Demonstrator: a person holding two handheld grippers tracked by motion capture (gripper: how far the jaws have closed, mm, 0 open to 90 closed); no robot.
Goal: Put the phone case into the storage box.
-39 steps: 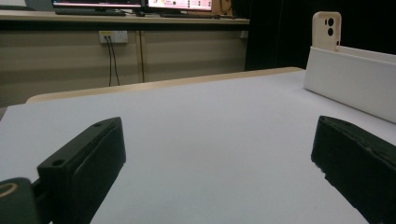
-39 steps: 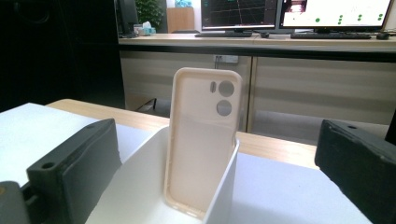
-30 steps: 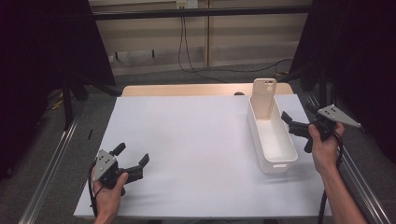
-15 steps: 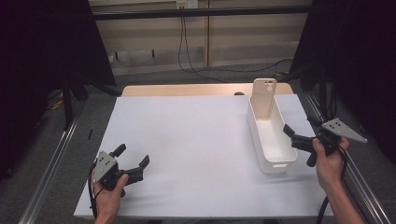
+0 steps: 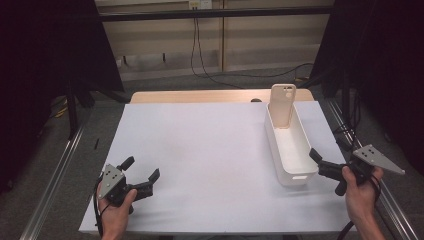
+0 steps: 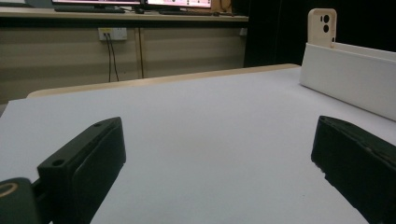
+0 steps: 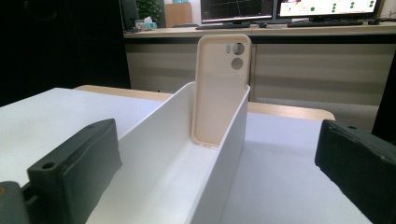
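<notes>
The right tool [image 5: 327, 165], jaws wide and empty, sat just beside the white bin's [image 5: 300, 150] near end; the phone case [image 5: 283, 105] stood upright at its far end, by the desk's [image 5: 210, 145] far right corner.

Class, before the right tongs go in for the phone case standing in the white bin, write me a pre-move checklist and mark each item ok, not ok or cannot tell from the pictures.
1. Right tongs open: ok, jaws spread wide in the right gripper view.
2. Right tongs empty: ok, nothing between the jaws.
3. Phone case reachable: ok, it stands upright against the far end wall of the white bin, top above the rim.
4. Path along the bin clear: ok, nothing else lies inside it.
5. Left tongs out of the way: ok, open and empty, low over the table's near left corner.
6. Case firmly seated: cannot tell.
</notes>
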